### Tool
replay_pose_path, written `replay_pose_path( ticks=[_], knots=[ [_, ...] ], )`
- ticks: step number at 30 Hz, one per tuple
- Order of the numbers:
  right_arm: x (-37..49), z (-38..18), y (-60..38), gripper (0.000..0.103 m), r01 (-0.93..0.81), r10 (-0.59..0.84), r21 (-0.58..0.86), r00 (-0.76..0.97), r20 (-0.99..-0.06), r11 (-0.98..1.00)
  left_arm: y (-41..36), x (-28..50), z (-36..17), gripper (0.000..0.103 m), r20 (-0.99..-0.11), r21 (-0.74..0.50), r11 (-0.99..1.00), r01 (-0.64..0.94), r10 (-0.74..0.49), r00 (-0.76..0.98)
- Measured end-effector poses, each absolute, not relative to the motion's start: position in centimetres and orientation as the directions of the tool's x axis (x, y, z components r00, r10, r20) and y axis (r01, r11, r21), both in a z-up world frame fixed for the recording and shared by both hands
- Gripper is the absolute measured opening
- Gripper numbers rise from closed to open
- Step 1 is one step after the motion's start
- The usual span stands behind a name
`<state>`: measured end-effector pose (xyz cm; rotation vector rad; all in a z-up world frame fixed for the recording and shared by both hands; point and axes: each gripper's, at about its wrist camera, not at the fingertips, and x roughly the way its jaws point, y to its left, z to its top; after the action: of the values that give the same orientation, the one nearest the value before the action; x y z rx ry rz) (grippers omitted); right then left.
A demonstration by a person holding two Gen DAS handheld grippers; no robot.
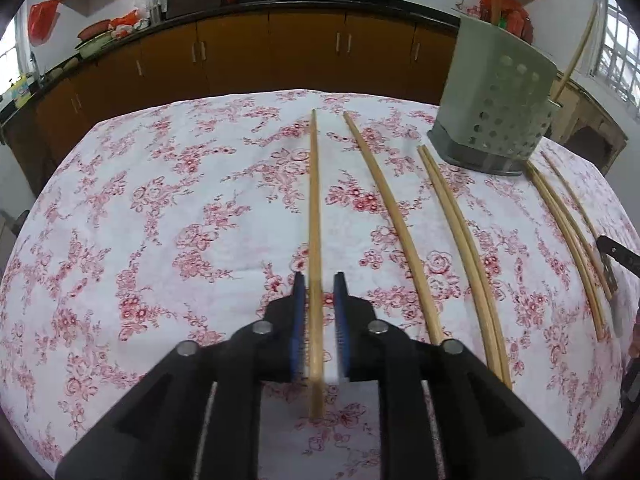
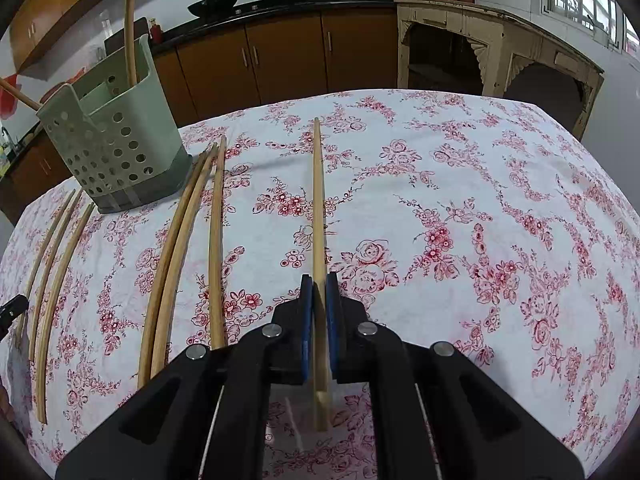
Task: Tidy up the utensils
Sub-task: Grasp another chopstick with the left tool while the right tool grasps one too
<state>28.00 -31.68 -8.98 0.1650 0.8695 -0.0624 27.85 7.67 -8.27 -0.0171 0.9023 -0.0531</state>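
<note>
my right gripper (image 2: pixel 319 300) pinches a light, stiff, slick chopstick (image 2: pixel 318 208) near its thick end, pointing to 12 o'clock, while my left gripper (image 1: pixel 320 300) straddles another chopstick (image 1: pixel 315 216), jaws slightly apart.

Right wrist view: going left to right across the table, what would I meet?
Three chopsticks at the far left → green holder → touching pair of chopsticks → single chopstick → chopstick pinched in the right gripper → bare flowered tablecloth.
</note>
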Motion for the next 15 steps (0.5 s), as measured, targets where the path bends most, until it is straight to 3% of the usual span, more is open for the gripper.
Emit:
replay_pose_path(
  ticks=[15],
  knots=[
    [27.26,-9.04,-31.39,0.008,0.116,0.019,0.121,0.644,-0.765,0.986,6.88,27.71,-8.48,0.023,-0.788,0.030,0.993,0.115,-0.047,0.613]
  ],
)
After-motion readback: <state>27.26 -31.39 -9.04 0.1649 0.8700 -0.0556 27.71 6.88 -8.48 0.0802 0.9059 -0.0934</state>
